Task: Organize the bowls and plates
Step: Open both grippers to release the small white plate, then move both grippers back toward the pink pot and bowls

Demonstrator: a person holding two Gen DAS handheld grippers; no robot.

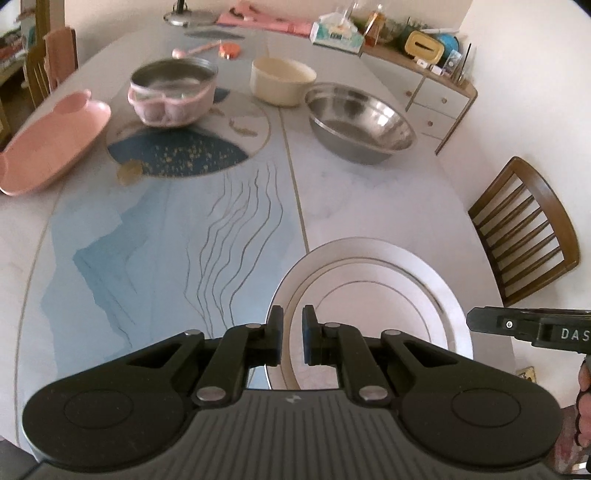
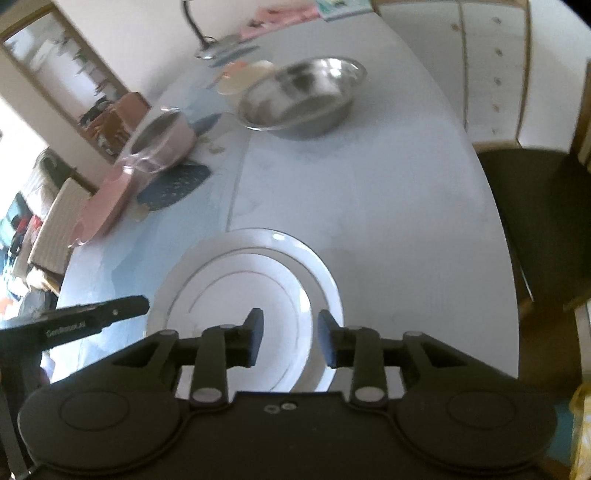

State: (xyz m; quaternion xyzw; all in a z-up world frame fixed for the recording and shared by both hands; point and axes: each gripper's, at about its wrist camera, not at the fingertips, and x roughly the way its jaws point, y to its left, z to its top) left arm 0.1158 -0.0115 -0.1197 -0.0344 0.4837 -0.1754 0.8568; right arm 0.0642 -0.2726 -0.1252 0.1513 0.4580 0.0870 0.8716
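- The white plate [image 2: 258, 258] lies flat on the counter [image 1: 369, 206], nearest both tools.
- Left tool [image 1: 293, 338] pressed together; right tool [image 2: 290, 339] spread, gripping nothing.
- Plate looks stiff, glossy, breakable; its rim seems the best hold.

Home dining room. Large oval dining table [image 1: 369, 192] with painted decorative top, wooden slat-back chairs [image 1: 524, 229] around it. Sideboard with drawers [image 1: 439, 107] against wall, cluttered with tissue box [image 1: 338, 35], small household items. Crowded shelving [image 2: 74, 85] visible beyond.
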